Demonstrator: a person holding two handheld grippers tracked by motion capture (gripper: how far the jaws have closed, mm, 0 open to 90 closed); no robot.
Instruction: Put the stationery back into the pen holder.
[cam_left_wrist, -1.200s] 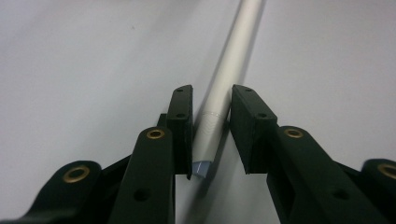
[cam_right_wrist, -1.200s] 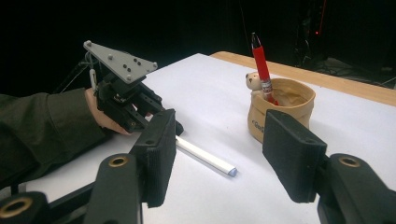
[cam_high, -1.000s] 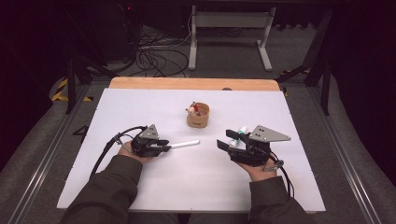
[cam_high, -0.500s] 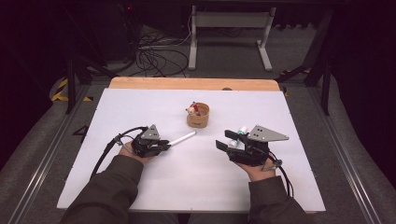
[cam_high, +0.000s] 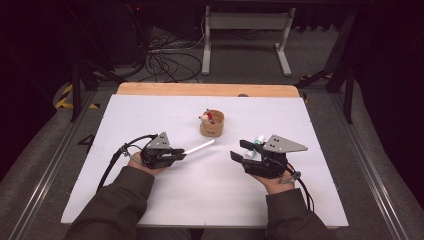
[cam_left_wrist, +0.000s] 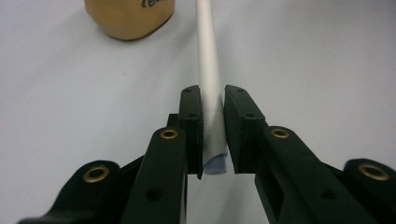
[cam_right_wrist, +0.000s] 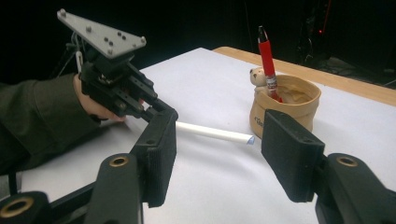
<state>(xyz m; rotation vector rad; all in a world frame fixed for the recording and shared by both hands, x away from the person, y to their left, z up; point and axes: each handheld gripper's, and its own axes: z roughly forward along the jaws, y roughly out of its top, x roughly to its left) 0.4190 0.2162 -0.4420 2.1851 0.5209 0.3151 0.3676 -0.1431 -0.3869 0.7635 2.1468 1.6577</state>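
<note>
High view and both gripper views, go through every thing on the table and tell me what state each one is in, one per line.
Left claw: shut on the white tube, gripping its near end.
White tube: held, far end pointing toward the wooden cup.
Right claw: open, nothing between its jaws.
Wooden cup: upright on the table, apart from the tube.
Red pen: standing in the cup, leaning slightly.
Small bear figure: at the cup's rim.

Dark handwritten marks stand on the side of the tan cup (cam_left_wrist: 129, 18), cut off by the top edge of the left gripper view; they cannot be read as a word. In the right gripper view, small dark print on the cup's lower wall is too blurred to make out.
</note>
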